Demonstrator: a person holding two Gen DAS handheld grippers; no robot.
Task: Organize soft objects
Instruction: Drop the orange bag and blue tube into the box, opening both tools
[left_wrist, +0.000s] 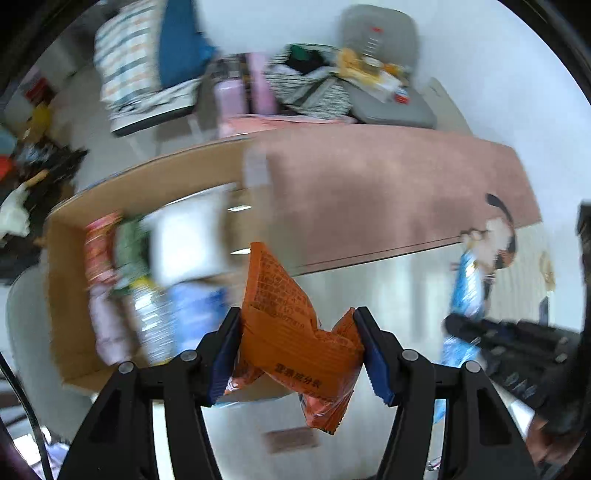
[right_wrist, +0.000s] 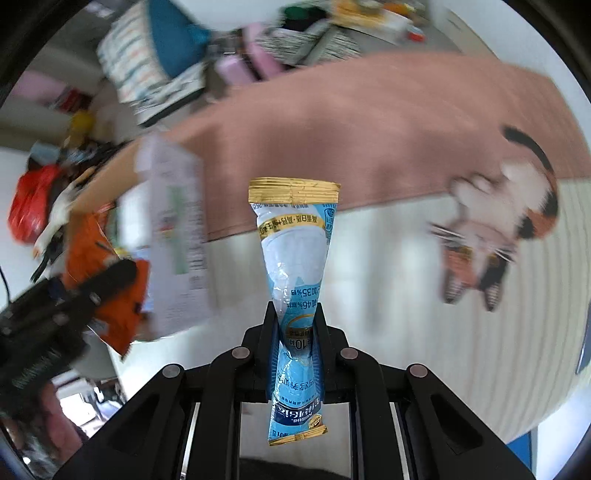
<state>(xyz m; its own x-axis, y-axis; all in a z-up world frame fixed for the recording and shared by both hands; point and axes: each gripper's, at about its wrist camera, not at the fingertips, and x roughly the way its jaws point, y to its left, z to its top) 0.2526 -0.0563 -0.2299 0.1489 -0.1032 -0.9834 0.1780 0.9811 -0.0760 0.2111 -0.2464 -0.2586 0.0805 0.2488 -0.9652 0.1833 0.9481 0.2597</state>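
My left gripper (left_wrist: 295, 328) is shut on an orange snack packet (left_wrist: 284, 317) and holds it above the right end of an open cardboard box (left_wrist: 62, 280). The box holds several soft packets, among them a white one (left_wrist: 188, 236). My right gripper (right_wrist: 295, 314) is shut on a light blue packet with gold ends (right_wrist: 293, 258), held upright in the air. The blue packet (left_wrist: 467, 288) and right gripper (left_wrist: 517, 343) also show in the left wrist view. The orange packet (right_wrist: 107, 280) and the left gripper (right_wrist: 55, 310) show at the left of the right wrist view.
A pink cloth (left_wrist: 388, 192) covers the surface behind the box. A cat-shaped plush (right_wrist: 498, 221) lies on a pale striped surface at the right. Behind stand a grey chair (left_wrist: 384, 62) with clutter, bags and a pink bottle (left_wrist: 231, 99).
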